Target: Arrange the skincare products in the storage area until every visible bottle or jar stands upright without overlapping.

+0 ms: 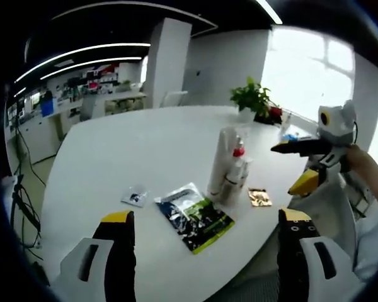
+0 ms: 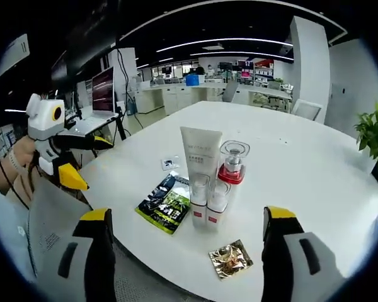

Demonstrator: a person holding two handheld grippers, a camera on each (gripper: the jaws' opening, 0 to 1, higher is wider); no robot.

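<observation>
Both grippers are hovering wide open over the table (image 2: 315, 163), holding nothing.

Right gripper (image 2: 184, 242) is facing the cluster: tube (image 2: 200, 157), red-collared bottle (image 2: 232, 162) and two small bottles (image 2: 208, 202) standing upright, touching, mid-table. Green sachet (image 2: 166, 202) is lying just left of them, gold sachet (image 2: 230, 258) nearer the edge. Left gripper (image 1: 205, 242) is looking across at the same group.

No readable text: print on the white tube (image 2: 200, 155) and the dark packet (image 2: 168, 202) is too small to read.
</observation>
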